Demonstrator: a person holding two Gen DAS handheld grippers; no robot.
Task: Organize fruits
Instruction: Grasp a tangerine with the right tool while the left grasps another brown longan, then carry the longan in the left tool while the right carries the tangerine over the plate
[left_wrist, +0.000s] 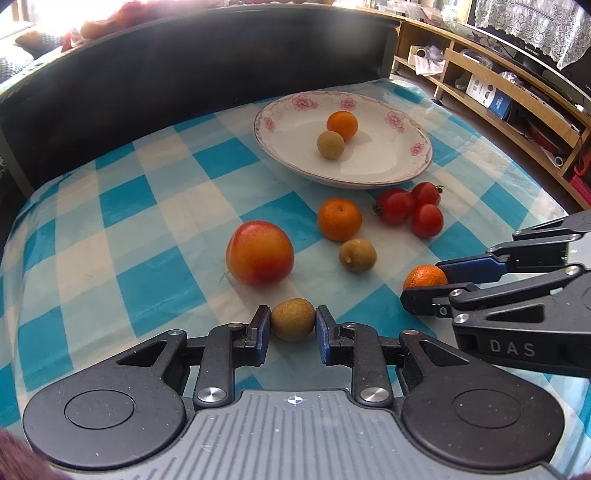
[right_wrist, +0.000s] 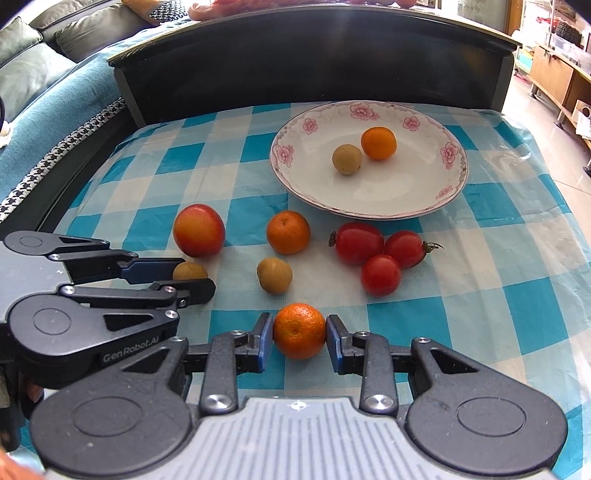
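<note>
Blue-checked cloth covers the bench (left_wrist: 110, 206), fruit scattered before a flowered plate (left_wrist: 384, 173).
Left hand-held gripper (left_wrist: 293, 326) is clamped on a longan (left_wrist: 293, 319); right hand-held gripper (right_wrist: 299, 341) on a mandarin (right_wrist: 299, 331) (both at cloth level). Counted: three mandarins, three longans, three tomatoes (right_wrist: 380, 254), one peach (right_wrist: 199, 229). Plate holds one mandarin, one longan.

Teal sofa (right_wrist: 44, 110), wooden shelving (left_wrist: 517, 96), bright window light (left_wrist: 74, 14).
</note>
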